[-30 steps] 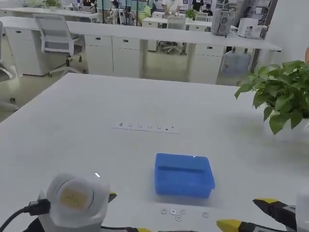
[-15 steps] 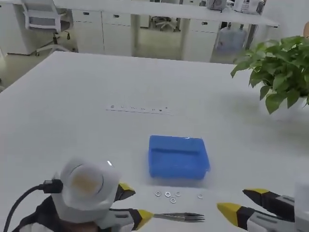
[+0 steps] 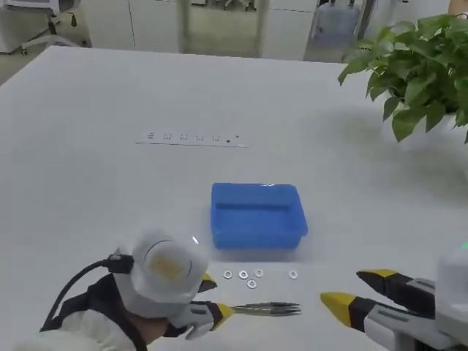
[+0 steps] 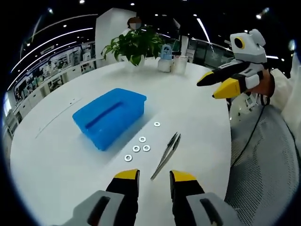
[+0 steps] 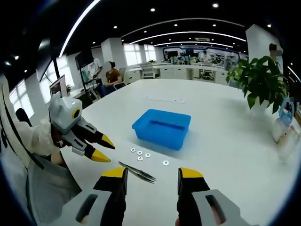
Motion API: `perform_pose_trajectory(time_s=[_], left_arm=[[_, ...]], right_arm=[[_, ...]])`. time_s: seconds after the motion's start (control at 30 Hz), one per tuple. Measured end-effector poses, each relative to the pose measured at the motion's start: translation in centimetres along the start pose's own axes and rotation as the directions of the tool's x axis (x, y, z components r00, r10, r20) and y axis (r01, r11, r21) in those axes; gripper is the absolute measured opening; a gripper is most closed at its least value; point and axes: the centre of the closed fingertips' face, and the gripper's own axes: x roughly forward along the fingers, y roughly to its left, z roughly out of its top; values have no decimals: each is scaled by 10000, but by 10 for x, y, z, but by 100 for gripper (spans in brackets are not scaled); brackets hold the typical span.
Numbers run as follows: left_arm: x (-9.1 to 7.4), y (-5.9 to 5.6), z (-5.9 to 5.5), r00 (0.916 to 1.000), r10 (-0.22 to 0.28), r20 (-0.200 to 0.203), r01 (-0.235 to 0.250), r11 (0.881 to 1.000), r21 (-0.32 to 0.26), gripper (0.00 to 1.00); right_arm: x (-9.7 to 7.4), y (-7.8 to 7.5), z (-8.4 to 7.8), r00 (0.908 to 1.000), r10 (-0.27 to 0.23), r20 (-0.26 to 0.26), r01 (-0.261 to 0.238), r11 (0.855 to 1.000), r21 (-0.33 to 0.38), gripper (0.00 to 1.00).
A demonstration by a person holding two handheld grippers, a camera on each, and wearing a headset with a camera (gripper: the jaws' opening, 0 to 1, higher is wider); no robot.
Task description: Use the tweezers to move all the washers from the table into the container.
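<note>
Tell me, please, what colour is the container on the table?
The container is plain bright blue. It shows best in the head view.

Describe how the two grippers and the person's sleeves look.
Both the left gripper and right gripper have light grey bodies and black jaws with yellow tips. A black cable runs from the left one. The sleeves are white.

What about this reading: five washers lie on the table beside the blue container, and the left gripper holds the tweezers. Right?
No. The left gripper has its jaws open, and the tweezers lie loose on the table ahead of them, as the left gripper view shows. The five washers do lie on the table beside the blue container.
</note>
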Motion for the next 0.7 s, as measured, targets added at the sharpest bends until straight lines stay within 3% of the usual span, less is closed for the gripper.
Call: perform_pose_trajectory(time_s=[0.27,0.47,0.7], left_arm=[[20,2,-17,9959,-253,-865,328,9957,861,11],[27,0,-22,9927,-605,-1041,695,9939,853,9],[28,0,-26,9906,-566,-1247,782,9813,1756,0]], right_arm=[[2,2,0,9999,77,-136,-76,9999,74,40],[5,3,-2,9995,145,-290,-143,9999,61,40],[13,11,2,9987,337,-382,-344,9993,-171,39]])
